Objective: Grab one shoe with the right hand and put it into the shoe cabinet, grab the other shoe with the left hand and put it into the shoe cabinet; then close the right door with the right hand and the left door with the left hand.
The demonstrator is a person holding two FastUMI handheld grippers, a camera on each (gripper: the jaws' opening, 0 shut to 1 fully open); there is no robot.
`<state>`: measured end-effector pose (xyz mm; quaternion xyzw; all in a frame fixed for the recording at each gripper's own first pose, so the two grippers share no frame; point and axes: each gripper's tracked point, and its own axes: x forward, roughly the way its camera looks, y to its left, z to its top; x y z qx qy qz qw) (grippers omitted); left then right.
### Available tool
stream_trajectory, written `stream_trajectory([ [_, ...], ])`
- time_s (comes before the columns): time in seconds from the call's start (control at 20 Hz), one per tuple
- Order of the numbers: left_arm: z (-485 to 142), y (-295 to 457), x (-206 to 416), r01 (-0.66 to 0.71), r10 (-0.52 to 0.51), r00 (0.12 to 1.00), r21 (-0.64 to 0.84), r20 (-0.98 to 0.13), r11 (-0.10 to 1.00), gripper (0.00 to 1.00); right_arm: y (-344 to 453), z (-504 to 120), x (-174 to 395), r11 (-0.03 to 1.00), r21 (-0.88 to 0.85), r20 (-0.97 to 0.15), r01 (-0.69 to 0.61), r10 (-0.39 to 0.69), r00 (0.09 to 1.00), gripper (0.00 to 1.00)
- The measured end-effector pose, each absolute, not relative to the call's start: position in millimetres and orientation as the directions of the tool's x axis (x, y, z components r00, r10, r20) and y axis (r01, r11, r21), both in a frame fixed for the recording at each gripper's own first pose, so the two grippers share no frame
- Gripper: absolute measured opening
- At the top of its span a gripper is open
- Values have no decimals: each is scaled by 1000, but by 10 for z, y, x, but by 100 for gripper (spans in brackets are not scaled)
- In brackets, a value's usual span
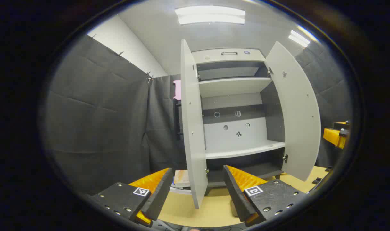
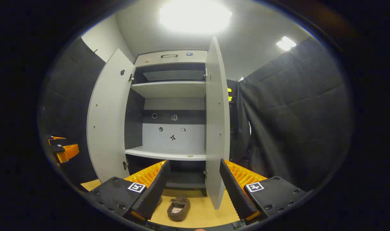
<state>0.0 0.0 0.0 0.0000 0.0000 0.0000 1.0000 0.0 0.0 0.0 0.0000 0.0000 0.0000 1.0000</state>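
Shoe cabinet (image 2: 169, 128) stands with both doors wide. Brown shoe (image 2: 178, 208) lies on bench (image 2: 201, 215) before it (sole down). Left gripper (image 1: 196, 189) and right gripper (image 2: 193, 186): fingers released, empty.

brown shoe (image 2: 178, 208) on floor before open shoe cabinet (image 2: 169, 122)

You stand in a booth with black cloth walls (image 1: 95, 122), wooden floor (image 2: 201, 211), and lit ceiling panels (image 1: 210, 15).
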Motion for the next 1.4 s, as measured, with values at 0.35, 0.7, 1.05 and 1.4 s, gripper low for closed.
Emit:
stream_trajectory([
  [0.35,2,5,-7,-6,6,1000,0,3,1000,96,-2,-40,-8,1000,-8,-11,-7,7,1000,98],
  [0.7,21,-79,-20,-18,18,1000,-5,8,1000,96,-73,-60,25,1000,-16,-11,-15,15,1000,95],
  [1.05,100,-255,-45,-45,45,998,15,49,999,96,13,-278,164,996,8,-39,-93,93,995,98],
  [1.4,73,-285,-1,-50,50,997,10,51,999,91,434,-830,506,975,36,-142,-220,223,964,96],
])
